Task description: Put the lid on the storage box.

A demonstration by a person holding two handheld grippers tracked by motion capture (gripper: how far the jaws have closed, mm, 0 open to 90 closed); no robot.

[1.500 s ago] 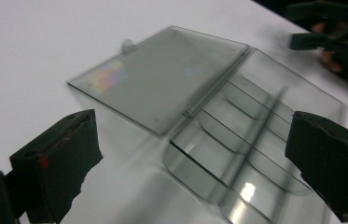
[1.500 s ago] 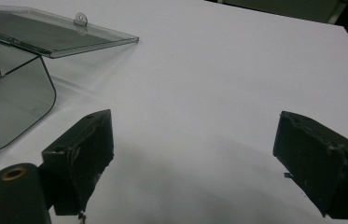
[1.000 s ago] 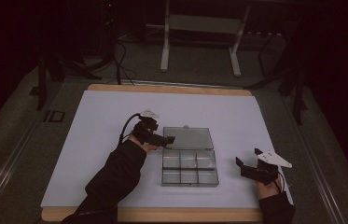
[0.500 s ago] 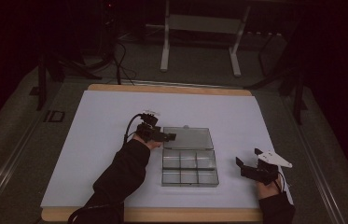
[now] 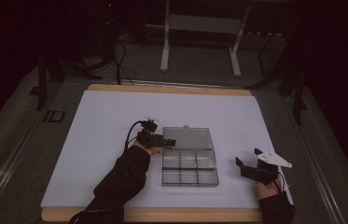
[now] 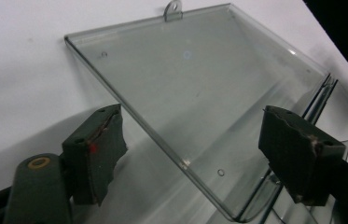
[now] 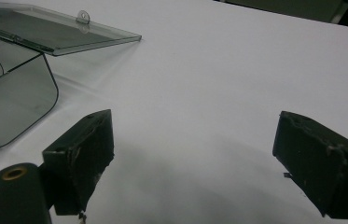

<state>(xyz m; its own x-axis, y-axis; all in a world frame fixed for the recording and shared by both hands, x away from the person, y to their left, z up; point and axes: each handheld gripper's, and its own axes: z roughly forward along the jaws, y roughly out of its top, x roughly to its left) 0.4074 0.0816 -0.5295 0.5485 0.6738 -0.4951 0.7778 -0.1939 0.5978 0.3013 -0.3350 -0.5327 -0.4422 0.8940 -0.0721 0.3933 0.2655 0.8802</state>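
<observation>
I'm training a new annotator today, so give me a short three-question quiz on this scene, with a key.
1. True or false: the lid of the clear compartment box lies folded open on the far side of the box.
2. How many compartments does the box show in the high view? A) four B) six C) nine
3. Which gripper is beside the lid's edge, and are its jaws open or shut?

Key
1. True: it lies open and nearly flat beyond the compartments.
2. B: two rows of three.
3. The left gripper, jaws open, nothing between them. The right gripper sits apart over the white table cover, also open.
</observation>
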